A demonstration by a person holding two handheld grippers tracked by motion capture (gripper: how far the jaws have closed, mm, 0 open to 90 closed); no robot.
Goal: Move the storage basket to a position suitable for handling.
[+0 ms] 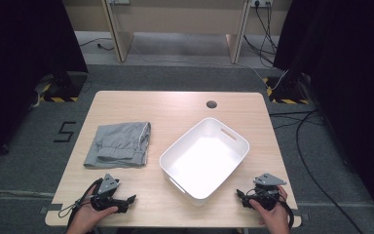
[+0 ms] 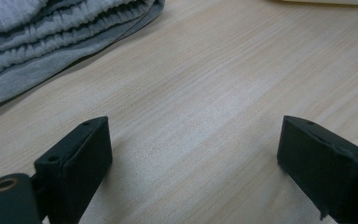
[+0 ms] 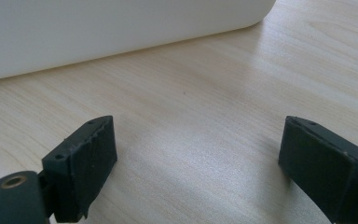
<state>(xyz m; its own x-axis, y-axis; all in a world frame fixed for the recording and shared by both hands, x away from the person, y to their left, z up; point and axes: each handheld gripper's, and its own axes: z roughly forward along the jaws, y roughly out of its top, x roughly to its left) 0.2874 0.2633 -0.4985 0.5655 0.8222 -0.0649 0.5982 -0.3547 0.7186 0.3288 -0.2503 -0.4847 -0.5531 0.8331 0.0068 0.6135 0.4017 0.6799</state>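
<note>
The folded grey shorts (image 1: 119, 145) were laid flat just left of the white bin (image 1: 204, 157), with the left gripper (image 1: 126, 201) parked on the table (image 1: 175, 105) in front of them and clearly the nearer one, so the reach looked like it'd be forward and a touch left. The fold was squarish, so no obvious long axis could be picked out. Both sets of jaws were spread wide on nothing, the right gripper (image 1: 241, 196) was rested just off the bin's near right corner, and the bin was sat empty.
</note>
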